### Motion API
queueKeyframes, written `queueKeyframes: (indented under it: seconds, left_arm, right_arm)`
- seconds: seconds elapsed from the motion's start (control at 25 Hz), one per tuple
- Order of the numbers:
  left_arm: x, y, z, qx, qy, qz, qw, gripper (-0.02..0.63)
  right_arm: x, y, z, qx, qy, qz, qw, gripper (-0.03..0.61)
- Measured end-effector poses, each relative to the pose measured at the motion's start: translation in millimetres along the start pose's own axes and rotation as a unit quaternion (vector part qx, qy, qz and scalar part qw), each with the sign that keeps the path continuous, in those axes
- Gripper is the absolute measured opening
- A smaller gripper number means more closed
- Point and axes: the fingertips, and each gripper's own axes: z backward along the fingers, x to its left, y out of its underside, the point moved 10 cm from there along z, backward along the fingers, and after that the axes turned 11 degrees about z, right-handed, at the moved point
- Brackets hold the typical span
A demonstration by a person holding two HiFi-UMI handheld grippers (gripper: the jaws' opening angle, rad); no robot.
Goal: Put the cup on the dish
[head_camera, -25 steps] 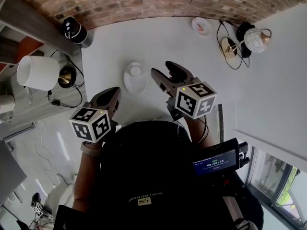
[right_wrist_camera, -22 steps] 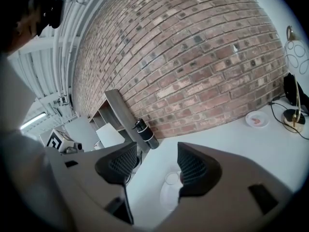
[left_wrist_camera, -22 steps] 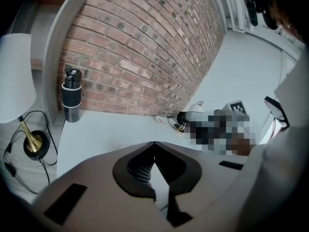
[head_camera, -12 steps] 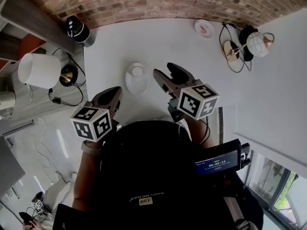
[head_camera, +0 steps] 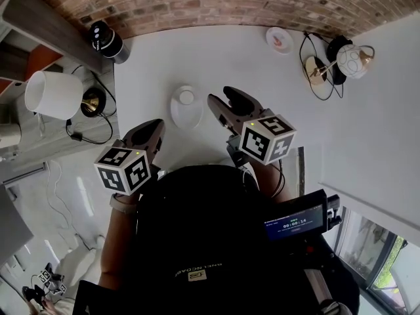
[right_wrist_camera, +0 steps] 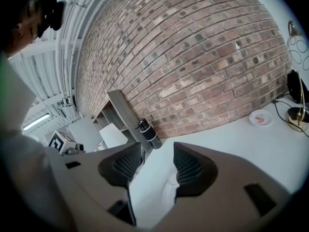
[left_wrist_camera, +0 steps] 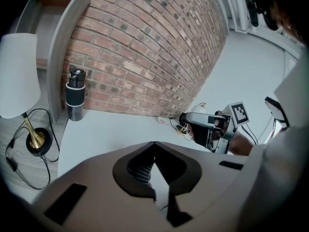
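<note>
Hovering at the dish's (head_camera: 186, 115) 3 o'clock, our right gripper (head_camera: 221, 96) gapes wide, empty — our left gripper (head_camera: 156, 125) pinched together, empty. The cup (head_camera: 187, 97) sits at the dish's 12 o'clock edge; reaching clumsily, we risk toppling it.

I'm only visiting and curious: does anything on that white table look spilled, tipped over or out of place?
Nothing stands out. The cup stands upright on the dish, toward its far edge, and no spill shows on the table.
</note>
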Motion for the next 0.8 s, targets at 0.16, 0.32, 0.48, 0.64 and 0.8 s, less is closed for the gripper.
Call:
queueKeyframes:
  seconds: [0.16,0.32,0.48,0.64,0.8]
  left_arm:
    - [0.0,4.6,-0.4,0.003,-0.001,0.001,1.0,0.006]
    - [-3.0,9.3,-1.1,0.006,-0.001,0.001,1.0,0.006]
    - [-5.0,12.7,-0.5,0.008,-0.001,0.002,1.0,0.006]
    - [-4.8,14.8,1.4,0.01,-0.002,0.003,0.9999,0.006]
    - [-2.8,16.5,3.4,0.01,-0.003,0.005,0.9999,0.006]
  right_arm:
    - [-0.7,3.8,3.0,0.002,0.003,-0.003,1.0,0.215]
    - [-2.4,7.9,7.4,0.0,0.006,-0.011,1.0,0.215]
    - [-1.2,11.2,10.1,0.002,0.005,-0.013,1.0,0.213]
    - [0.7,13.2,10.4,0.004,0.005,-0.015,1.0,0.215]
    - [1.9,14.7,10.1,0.003,0.004,-0.019,1.0,0.215]
